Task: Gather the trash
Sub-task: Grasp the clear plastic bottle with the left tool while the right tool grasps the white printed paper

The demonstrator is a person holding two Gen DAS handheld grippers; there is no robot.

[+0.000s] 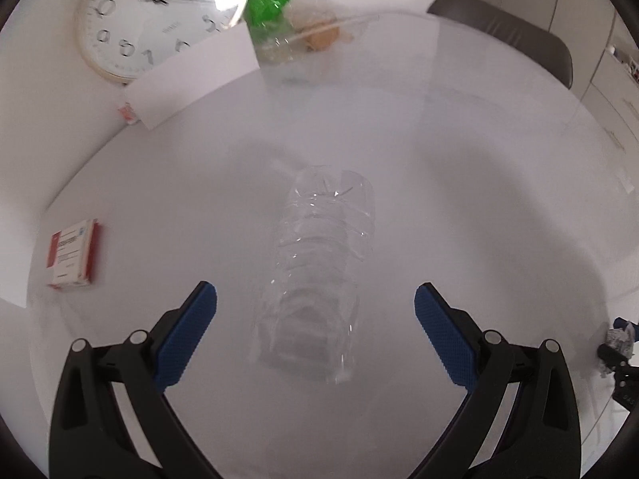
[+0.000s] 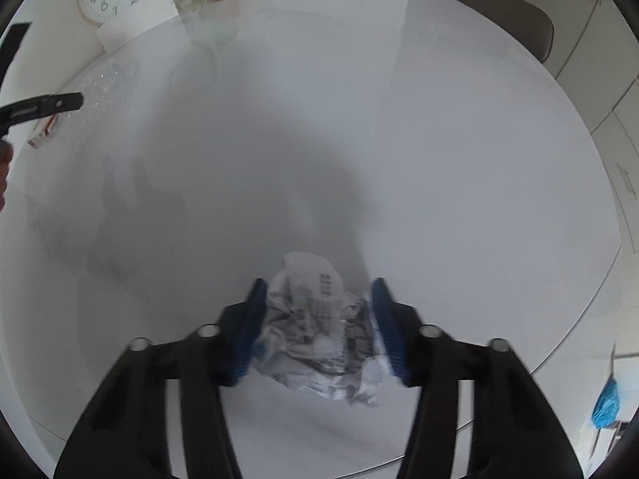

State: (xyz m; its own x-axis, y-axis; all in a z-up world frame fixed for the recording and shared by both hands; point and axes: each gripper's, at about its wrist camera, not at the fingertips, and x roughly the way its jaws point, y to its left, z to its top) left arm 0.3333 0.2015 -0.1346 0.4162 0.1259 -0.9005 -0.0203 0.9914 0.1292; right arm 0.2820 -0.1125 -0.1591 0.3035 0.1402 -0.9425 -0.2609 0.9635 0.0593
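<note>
Paper ball point(image 2: 319, 331): a crumpled white lump with small black print, all creases and folds. It sits on the table at 6 o'clock in the right wrist view, right between the blue pads.
Right gripper point(image 2: 317, 327): black arms with bumpy blue pads. The pads touch both sides of the paper ball and squeeze it.
Bottle point(image 1: 319, 267): clear thin plastic with ribbed rings, lying on its side in the middle of the left wrist view. Its round bottom points to 12 o'clock.
Left gripper point(image 1: 315, 299): the same black arms and blue pads. The fingers are wide apart, one on each side of the bottle, not touching it.
Table point(image 1: 459, 159): round, white and smooth.
Small box point(image 1: 72, 253): red and white cardboard, at 9 o'clock in the left wrist view.
Clock point(image 1: 159, 12): big, round, white face, leaning at 11 o'clock.
White card point(image 1: 191, 80): flat, just below the clock.
Clear bag point(image 1: 303, 32): crinkly, with something green and something tan, at 12 o'clock.
Chair point(image 1: 511, 32): dark back, at 1 o'clock.
</note>
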